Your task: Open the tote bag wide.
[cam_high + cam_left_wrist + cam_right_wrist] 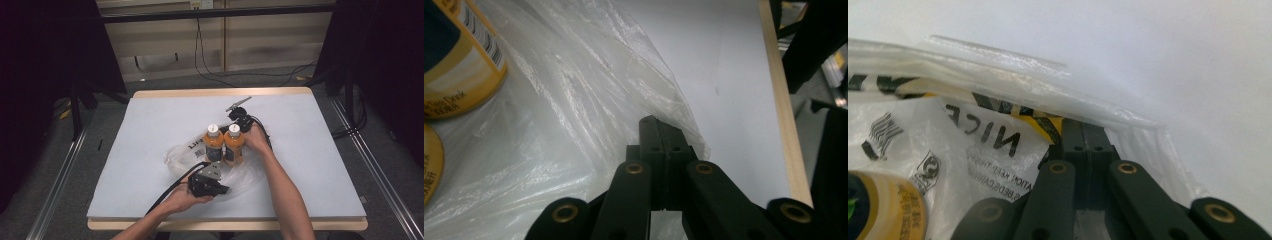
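Both claws pinch the clear plastic bag (pixel 182 152): left gripper (pixel 659 131) at 6 o'clock, right gripper (pixel 1083 131) at 1. Bag print reads "NICE"; two orange bottles (pixel 224 142) stand on it.

Even overhead light brightens the table (pixel 150 130), its surroundings dark; both gripper views are soft, with glare on the plastic bag (pixel 574 100).

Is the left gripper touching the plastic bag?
Touching. The left gripper view shows the left gripper with jaws shut on the edge of the clear plastic bag.
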Demonstrator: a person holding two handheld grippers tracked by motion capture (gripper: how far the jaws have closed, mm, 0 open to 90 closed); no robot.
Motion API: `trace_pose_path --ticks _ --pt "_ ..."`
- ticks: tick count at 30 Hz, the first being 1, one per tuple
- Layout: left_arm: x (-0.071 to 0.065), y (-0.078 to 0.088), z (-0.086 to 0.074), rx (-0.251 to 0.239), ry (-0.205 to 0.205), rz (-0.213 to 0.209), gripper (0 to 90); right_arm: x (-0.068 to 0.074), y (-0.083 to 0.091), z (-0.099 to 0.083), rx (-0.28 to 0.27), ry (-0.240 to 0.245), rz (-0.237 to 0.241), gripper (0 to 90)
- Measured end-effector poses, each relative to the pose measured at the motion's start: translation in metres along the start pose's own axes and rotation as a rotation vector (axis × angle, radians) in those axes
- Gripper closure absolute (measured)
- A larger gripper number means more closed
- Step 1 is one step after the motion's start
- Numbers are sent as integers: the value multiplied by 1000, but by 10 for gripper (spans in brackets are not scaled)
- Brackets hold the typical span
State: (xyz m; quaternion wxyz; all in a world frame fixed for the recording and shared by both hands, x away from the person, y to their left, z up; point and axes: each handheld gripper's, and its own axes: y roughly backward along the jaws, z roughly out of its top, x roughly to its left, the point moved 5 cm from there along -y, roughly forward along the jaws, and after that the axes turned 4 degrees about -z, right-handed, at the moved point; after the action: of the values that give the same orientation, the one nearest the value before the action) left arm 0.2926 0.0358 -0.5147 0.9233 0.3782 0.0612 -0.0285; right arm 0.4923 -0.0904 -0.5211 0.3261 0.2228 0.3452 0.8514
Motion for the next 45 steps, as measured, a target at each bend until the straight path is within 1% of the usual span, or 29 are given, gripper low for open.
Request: trace_pose_path --ticks 2,4,5,6,7,9,10,11,13,14,15,17,19,21,24,25,27,29,30,33,34,35,36,37,38,39,41,43,45 --pt "0 0 0 5 9 -3 900 -1 -1 2 -4 -4 -6 900" --pt "0 0 0 4 5 -8 900 -2 -2 3 -7 -11 -15 900" --pt "-1 -1 0 -16 13 -17 900 -2 -2 3 -7 -11 -15 900" --pt "-3 -2 0 -27 9 -23 900 -2 -3 3 -8 -12 -21 900" --pt "-4 -1 0 -18 -1 -18 900 -2 -3 3 -11 -12 -28 900" --pt "-6 -2 0 -23 9 -28 900 -2 -3 4 -12 -7 -39 900" --pt "-6 -2 0 -30 12 -33 900 -2 -4 5 -8 -13 -61 900" --pt "-6 -2 -1 -32 19 -32 900 -2 -4 5 -12 -11 -62 900" --pt "-7 -2 -1 -30 21 -44 900 -2 -5 6 -13 -14 -68 900" --pt "-9 -3 -1 -33 25 -64 900 -3 -5 7 -5 -18 -71 900" --pt "-9 -3 -1 -39 19 -61 900 -3 -5 7 0 -23 -71 900" --pt "-9 -3 -1 -38 28 -63 900 -3 -5 7 1 -19 -77 900" --pt "-11 -3 0 -43 29 -74 900 -4 -6 8 -10 -12 -97 900" --pt "-12 -3 -1 -33 27 -72 900 -6 -6 9 -13 -20 -115 900" --pt "-12 -4 0 -35 19 -74 900 -5 -6 9 -14 -24 -120 900" --pt "-12 -4 0 -35 19 -74 900 -5 -6 8 -17 -18 -118 900" --pt "-12 -3 0 -30 25 -77 900 -4 -5 7 -18 -31 -97 900" --pt "-10 -2 0 -40 31 -70 900 -4 -4 7 -21 -24 -93 900" --pt "-9 -1 1 -47 30 -72 900 -3 -1 6 -34 -33 -72 900" --pt "-9 0 1 -54 39 -75 900 -3 2 5 -37 -28 -67 900" --pt "-8 1 2 -58 53 -65 900 -1 6 5 -36 -23 -62 900" --pt "-8 1 2 -58 53 -65 900 -1 6 5 -36 -23 -62 900" --pt "-7 3 2 -59 52 -65 900 0 7 6 -43 -25 -46 900" --pt "-7 4 3 -74 48 -65 900 0 10 6 -50 -28 -46 900" --pt "-6 6 5 -105 61 -70 900 2 13 8 -60 -23 -39 900" --pt "-5 8 6 -115 71 -61 900 3 15 8 -55 -12 -44 900" --pt "-3 14 8 -117 68 -45 900 4 20 9 -73 -4 -39 900" --pt "-2 19 9 -158 78 -34 900 5 27 10 -82 -1 -39 900" --pt "0 21 9 -161 75 -27 900 6 30 10 -86 3 -40 900"
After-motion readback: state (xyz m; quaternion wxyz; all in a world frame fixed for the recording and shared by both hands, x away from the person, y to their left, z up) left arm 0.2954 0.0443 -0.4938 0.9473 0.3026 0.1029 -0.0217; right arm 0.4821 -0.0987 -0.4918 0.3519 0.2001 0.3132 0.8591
